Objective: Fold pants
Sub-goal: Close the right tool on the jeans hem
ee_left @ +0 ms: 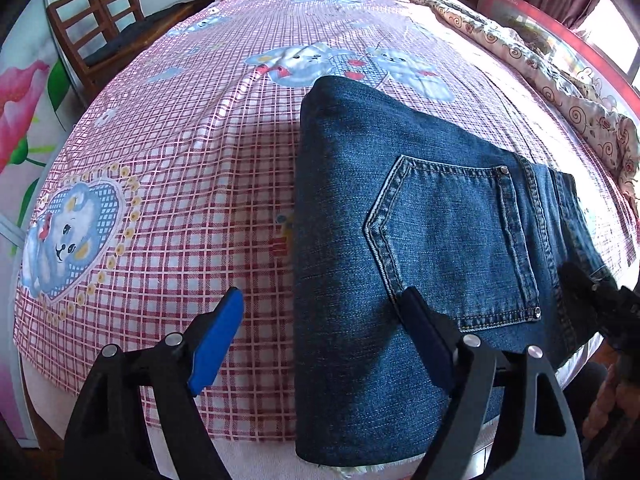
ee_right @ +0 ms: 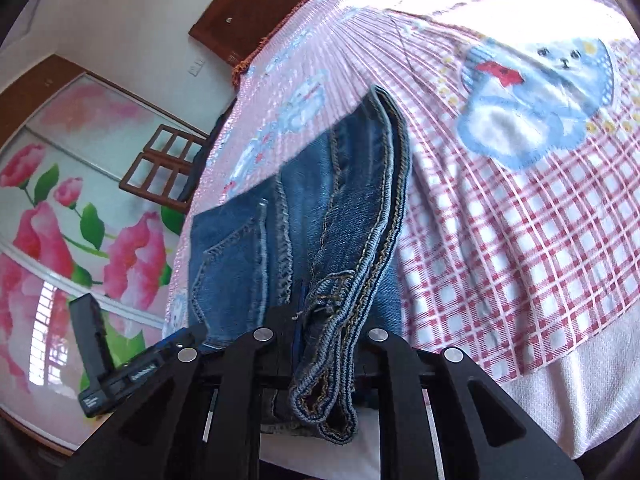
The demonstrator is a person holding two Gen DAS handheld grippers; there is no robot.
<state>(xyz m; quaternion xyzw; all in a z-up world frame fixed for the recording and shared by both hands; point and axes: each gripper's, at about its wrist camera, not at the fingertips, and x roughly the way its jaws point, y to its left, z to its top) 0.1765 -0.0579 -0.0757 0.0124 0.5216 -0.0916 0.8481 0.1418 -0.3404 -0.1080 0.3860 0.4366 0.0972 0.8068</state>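
Left gripper is hovering with jaws wide apart over the folded jeans on the checked bedsheet; right gripper is pinching their waistband.

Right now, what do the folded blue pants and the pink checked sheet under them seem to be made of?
The folded blue pants look like denim: a faded twill weave, pale contrast stitching around the back pocket, and metal rivets at its corners. The pink checked sheet with printed bears looks like thin woven cloth, perhaps cotton; it has a slight sheen, so a blend is possible.
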